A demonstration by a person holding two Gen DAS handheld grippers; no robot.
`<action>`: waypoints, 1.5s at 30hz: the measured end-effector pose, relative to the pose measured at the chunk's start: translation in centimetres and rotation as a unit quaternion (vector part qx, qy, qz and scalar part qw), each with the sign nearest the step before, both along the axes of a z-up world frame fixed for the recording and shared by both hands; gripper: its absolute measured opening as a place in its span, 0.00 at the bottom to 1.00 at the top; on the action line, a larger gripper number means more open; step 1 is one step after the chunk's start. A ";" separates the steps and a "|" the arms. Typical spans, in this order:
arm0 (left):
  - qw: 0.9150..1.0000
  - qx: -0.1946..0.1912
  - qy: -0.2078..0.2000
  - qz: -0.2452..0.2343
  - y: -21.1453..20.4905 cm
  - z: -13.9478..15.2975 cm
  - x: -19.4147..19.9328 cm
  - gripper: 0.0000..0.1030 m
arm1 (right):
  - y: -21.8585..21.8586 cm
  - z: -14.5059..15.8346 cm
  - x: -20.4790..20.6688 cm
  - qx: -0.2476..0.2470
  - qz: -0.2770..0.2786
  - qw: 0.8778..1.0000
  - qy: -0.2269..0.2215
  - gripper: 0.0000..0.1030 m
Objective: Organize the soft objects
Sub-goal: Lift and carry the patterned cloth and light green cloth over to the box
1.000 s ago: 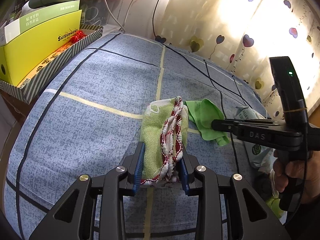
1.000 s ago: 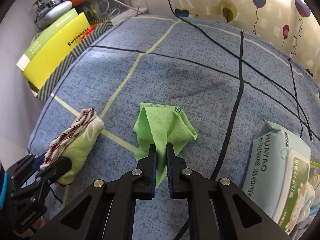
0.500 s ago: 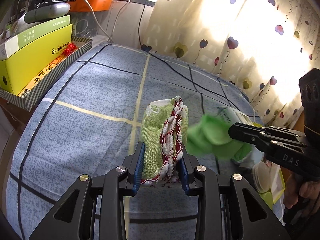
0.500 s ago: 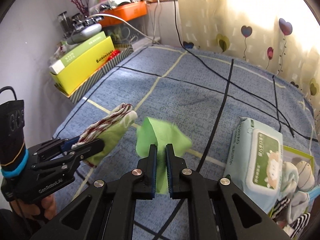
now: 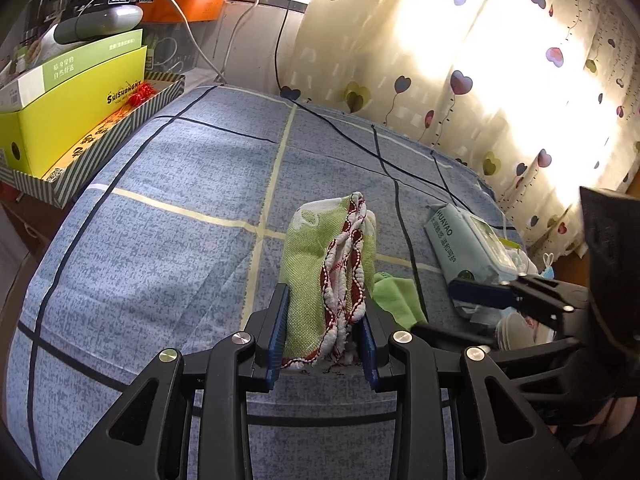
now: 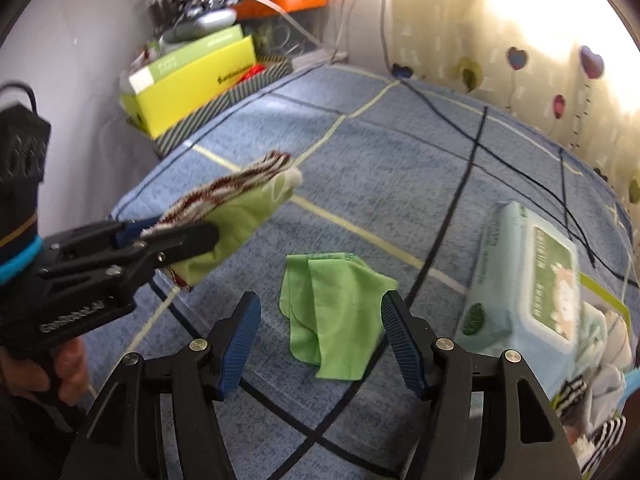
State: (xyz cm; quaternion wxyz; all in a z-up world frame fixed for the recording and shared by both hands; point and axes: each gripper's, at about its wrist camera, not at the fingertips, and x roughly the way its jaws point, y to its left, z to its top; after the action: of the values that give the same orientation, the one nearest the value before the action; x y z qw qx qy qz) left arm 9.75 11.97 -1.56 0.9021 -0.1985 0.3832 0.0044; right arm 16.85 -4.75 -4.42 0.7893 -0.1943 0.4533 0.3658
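On the blue plaid bedspread (image 6: 400, 184) lies the crumpled green cloth (image 6: 336, 316), loose between the spread fingers of the right gripper (image 6: 320, 336); its jaws have just been opening, and the blue pads no longer touch the fabric; to the cloth's right rests a pack of wet wipes (image 6: 528, 280), partly over an open box of socks (image 6: 600, 372) at the bed's edge; the left gripper (image 5: 324, 344) is clamped on a folded green towel with red-and-white trim (image 5: 332, 272), held above the bedspread and apart from the cloth; at the far left corner a yellow box (image 5: 68, 120) stands in a striped tray (image 5: 104, 148); heart-patterned curtains (image 5: 500, 80) hang behind.
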 end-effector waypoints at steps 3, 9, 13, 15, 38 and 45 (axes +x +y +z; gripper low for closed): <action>1.000 -0.001 0.003 0.003 0.3 -0.2 -0.1 0.32 | 1.0 -1.8 1.4 -0.031 -0.020 0.999 0.007 0.61; 1.000 -0.004 0.006 0.009 1.1 -0.6 0.0 0.32 | 1.3 -3.5 2.4 -0.053 -0.029 0.998 0.019 0.12; 1.000 -0.007 0.007 0.004 1.0 -0.7 0.1 0.32 | 1.3 -2.4 1.8 -0.050 -0.023 0.999 0.001 0.06; 1.000 -0.007 0.005 0.002 0.9 -0.6 0.0 0.32 | 1.0 -1.4 1.5 -0.041 -0.024 0.999 -0.010 0.06; 0.998 0.017 -0.046 -0.034 -4.5 4.0 -1.8 0.32 | -6.3 6.8 -4.4 0.095 -0.042 0.991 -0.082 0.06; 0.996 0.026 -0.065 -0.055 -7.2 5.6 -2.2 0.32 | -9.3 8.4 -5.7 0.116 -0.055 0.986 -0.104 0.06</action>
State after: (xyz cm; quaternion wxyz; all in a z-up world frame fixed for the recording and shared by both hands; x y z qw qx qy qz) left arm 7.53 4.80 4.07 0.9286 -0.1538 0.3342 -0.0485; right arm 11.18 -14.01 3.95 0.8681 -0.1133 0.3334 0.3498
